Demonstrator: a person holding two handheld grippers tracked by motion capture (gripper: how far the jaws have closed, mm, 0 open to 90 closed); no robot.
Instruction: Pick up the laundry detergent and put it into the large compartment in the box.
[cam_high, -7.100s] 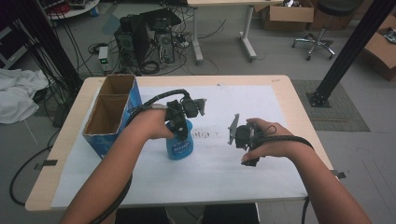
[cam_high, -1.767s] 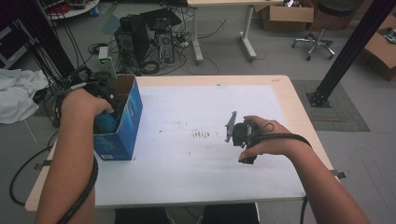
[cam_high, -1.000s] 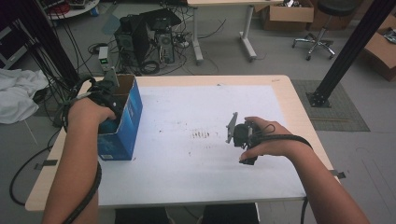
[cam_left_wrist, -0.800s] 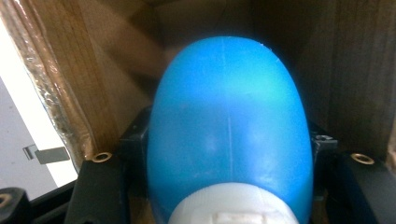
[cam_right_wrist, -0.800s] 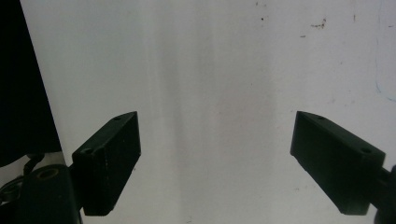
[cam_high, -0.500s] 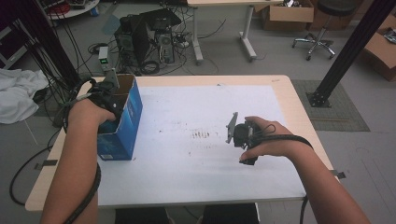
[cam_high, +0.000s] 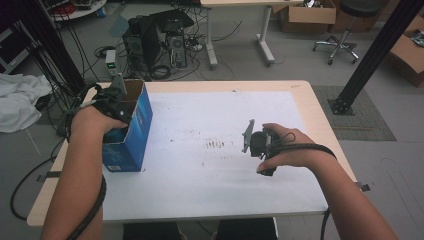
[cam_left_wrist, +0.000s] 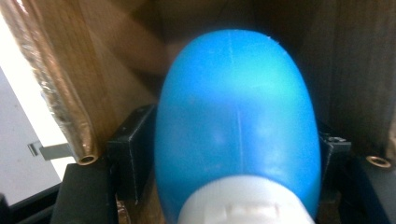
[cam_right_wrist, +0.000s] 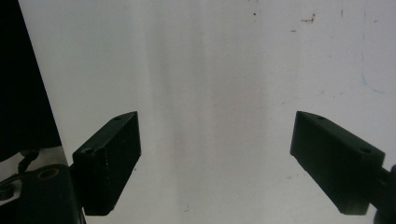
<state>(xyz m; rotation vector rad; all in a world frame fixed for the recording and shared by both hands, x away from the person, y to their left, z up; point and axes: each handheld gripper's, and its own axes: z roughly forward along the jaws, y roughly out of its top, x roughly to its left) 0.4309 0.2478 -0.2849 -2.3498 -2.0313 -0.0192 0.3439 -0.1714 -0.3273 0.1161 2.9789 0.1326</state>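
Observation:
A blue bottle (cam_left_wrist: 238, 116) with a white cap lies between the jaws of my left gripper (cam_left_wrist: 233, 154), inside the brown cardboard interior of the blue box (cam_high: 135, 135). The jaws have just been opening and their black blocks flank the bottle's sides loosely. In the high view the left gripper (cam_high: 119, 100) reaches down into the box's open top at the table's left edge. My right gripper (cam_high: 256, 142) rests in the hand at mid-right of the table. Its jaws stand wide apart over the white sheet, with nothing between its fingertips (cam_right_wrist: 215, 163).
A white sheet (cam_high: 215, 165) with small brown stains covers the wooden table (cam_high: 300, 86). Cables trail from both grippers along the forearms. Beyond the table's far edge are computer towers (cam_high: 155, 42), cabling and a black post (cam_high: 370, 55).
Since the earliest frame, the left gripper has carried the blue bottle from the table's middle into the blue box. Over the last second both hands have kept still.

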